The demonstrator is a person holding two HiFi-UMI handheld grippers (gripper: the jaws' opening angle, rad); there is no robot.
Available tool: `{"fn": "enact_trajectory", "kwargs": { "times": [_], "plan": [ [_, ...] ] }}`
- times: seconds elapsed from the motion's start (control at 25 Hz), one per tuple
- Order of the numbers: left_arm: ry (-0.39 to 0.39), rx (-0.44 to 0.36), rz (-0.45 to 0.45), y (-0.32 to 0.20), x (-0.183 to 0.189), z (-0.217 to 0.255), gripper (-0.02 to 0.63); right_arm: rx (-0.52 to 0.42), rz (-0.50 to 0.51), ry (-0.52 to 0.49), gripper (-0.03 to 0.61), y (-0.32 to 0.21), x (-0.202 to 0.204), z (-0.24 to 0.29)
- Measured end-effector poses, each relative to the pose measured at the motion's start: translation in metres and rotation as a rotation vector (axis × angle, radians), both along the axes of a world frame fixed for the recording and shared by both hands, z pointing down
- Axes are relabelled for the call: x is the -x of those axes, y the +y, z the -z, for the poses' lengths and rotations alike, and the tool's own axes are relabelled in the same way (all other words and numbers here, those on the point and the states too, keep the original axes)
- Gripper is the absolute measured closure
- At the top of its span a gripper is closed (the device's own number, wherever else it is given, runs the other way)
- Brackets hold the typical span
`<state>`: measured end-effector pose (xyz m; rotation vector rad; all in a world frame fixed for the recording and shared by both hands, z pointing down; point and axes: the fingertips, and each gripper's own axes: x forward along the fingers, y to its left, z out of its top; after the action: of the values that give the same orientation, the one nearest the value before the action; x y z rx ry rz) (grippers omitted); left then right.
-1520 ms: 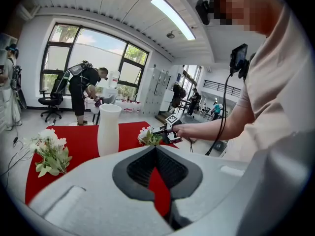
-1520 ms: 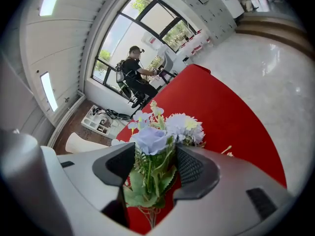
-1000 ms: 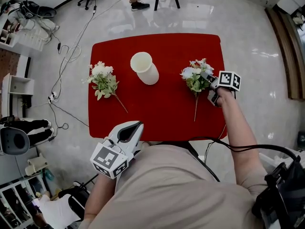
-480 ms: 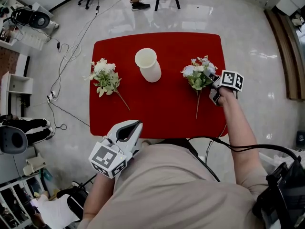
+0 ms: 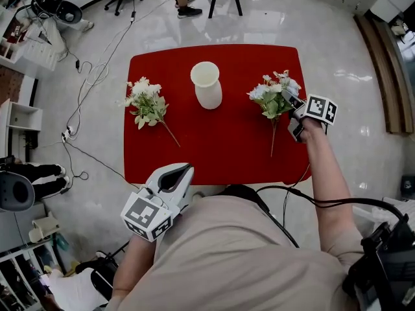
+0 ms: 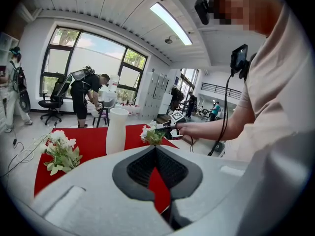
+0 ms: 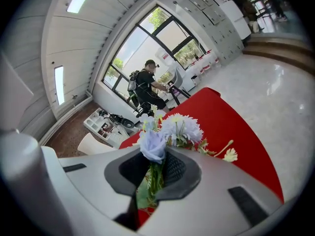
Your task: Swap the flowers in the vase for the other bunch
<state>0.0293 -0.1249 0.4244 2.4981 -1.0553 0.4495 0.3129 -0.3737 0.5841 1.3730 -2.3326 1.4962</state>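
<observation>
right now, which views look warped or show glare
Head view: sharp, window glare on the glossy grey floor. Left gripper view: fisheye bending, dark corners, bright ceiling strip light. Right gripper view: same bending, pale blue and white flower bunch in focus.

No text, label or number is readable.

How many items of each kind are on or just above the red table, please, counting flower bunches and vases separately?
Flower bunches: 2, the white-and-green bunch lying flat and the white-and-lilac bunch clamped in the right gripper.
Tall white vase: 1, upright and empty.
Total: 3.
</observation>
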Motion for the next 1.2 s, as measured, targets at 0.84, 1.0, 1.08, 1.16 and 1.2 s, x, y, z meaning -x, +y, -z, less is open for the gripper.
{"fn": "enact_trajectory", "kwargs": {
  "times": [0.84, 1.0, 1.08, 1.16, 1.2],
  "plan": [
    [0.065, -0.041, -0.027, 0.051, 0.041, 0.016, 0.607, -0.422, -0.073, 0.086, 0.529, 0.033, 0.018, 0.198],
    [0.074, -0.047, -0.021, 0.062, 0.051, 0.015, 0.607, -0.510, -0.072, 0.079, 0.529, 0.043, 0.033, 0.238],
    [0.078, -0.052, -0.018, 0.068, 0.054, 0.016, 0.607, -0.549, -0.062, 0.077, 0.530, 0.048, 0.043, 0.258],
    [0.081, -0.057, -0.013, 0.073, 0.059, 0.017, 0.607, -0.586, -0.051, 0.072, 0.530, 0.052, 0.053, 0.277],
    [0.083, -0.059, -0.010, 0.075, 0.061, 0.018, 0.607, -0.605, -0.047, 0.069, 0.529, 0.054, 0.058, 0.286]
  ]
}}
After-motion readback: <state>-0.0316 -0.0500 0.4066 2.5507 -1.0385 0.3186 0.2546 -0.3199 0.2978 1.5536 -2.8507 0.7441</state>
